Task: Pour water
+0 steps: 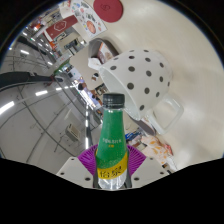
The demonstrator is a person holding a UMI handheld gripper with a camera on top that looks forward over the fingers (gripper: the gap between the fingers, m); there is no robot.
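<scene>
Claw: gripper (111, 170) pinching the green bottle (112, 140), its purple pads (92, 157) pressed against the lower body from both sides.
Bottle: upright between the fingers, at 6 o'clock from the spotted cup, dark cap (112, 100) on top, yellow label (110, 168) low on the body at the grip.
Cap: appears to be on still, so pouring looks not yet begun; I cannot tell whether it is loosened.
Handling: likely thin plastic, light, smooth and a little slippery; the walls would give under a hard squeeze, and liquid inside would shift the weight as it tips.
Hold: low on the labelled part, where the pads now sit, seems sound; firm but not crushing.
Cup: white spotted cup (137, 80) beyond the bottle at 1 o'clock, tilted in view.
Table: pale table (60, 125) under both, clutter at 3 o'clock too small to name.
</scene>
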